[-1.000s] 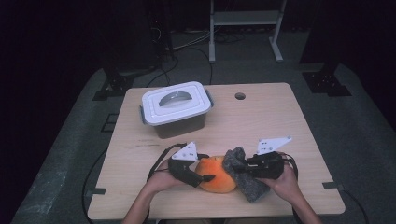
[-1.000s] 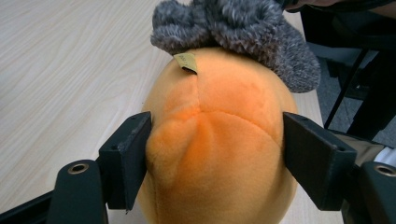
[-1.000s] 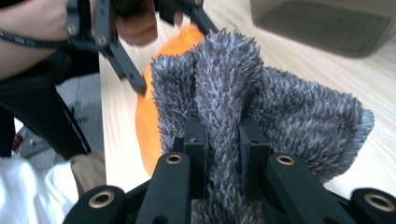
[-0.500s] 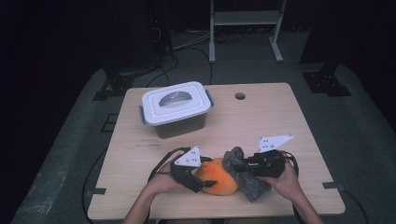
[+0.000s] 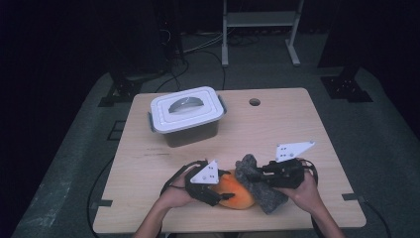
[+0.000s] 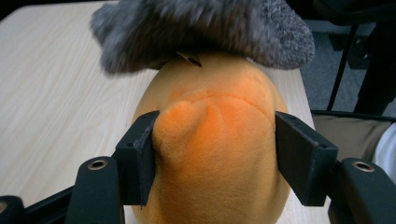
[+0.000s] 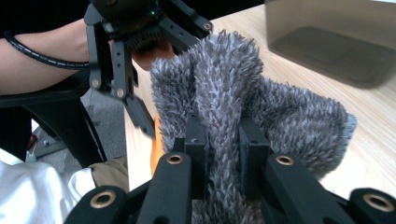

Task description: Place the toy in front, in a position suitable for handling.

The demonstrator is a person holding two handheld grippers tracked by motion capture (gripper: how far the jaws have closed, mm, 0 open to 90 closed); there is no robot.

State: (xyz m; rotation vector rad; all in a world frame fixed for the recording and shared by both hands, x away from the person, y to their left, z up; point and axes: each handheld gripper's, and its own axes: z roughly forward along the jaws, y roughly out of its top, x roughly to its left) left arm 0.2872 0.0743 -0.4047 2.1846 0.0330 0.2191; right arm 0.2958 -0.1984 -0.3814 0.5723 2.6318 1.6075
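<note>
Setting: lab or recording studio, not home. Evidence: single light-wood table [image 5: 297,129] with round cable hole [image 5: 254,102], stood on grey floor mat [image 5: 381,129]; surroundings were dark, black-draped; black stand bases [image 5: 346,87] sat at mat corners; white metal frame [image 5: 257,29] stood behind; loose cables [image 5: 198,47] ran across floor. Lidded plastic storage box [image 5: 187,115] was on table.

The left gripper [image 5: 221,197] is held low near the table edge, its 2 jaws just closing on an orange plush. The right gripper [image 7: 223,137] is clamped on grey fuzzy cloth.
</note>
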